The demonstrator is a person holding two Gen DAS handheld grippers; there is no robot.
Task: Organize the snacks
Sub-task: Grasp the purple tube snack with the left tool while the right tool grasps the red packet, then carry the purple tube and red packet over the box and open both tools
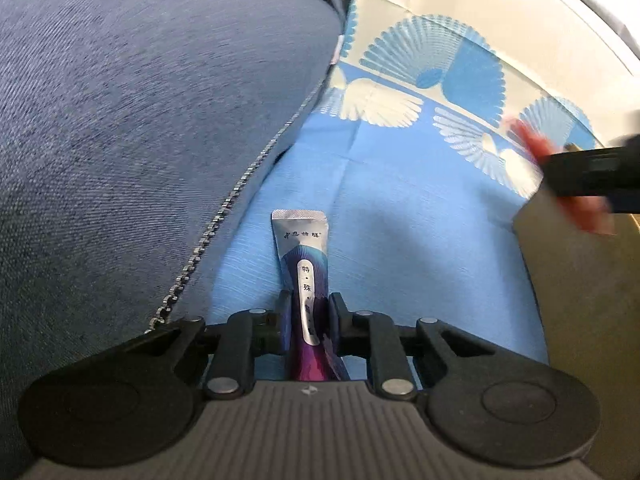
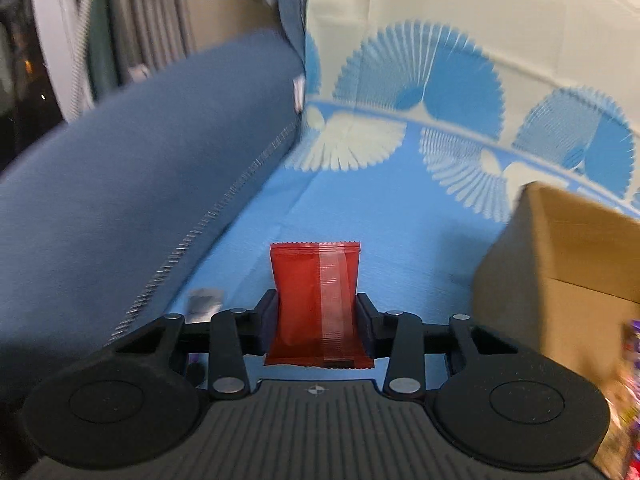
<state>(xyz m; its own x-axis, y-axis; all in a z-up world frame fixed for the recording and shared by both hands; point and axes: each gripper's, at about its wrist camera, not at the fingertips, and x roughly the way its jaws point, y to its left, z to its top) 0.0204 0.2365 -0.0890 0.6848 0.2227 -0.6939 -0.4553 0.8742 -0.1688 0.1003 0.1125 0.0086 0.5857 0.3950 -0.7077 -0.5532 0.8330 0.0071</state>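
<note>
My left gripper is shut on a slim silver and purple snack packet and holds it upright over the blue cloth. My right gripper is shut on a red snack packet with a clear seam strip, above the same blue cloth. The right gripper also shows blurred at the right edge of the left wrist view, with the red packet in it. A silver packet tip shows low on the left in the right wrist view, blurred.
A grey-blue cushion with a zipper fills the left side. A brown cardboard box stands at the right, with colourful snack packets blurred at the far right edge. The box edge shows in the left wrist view.
</note>
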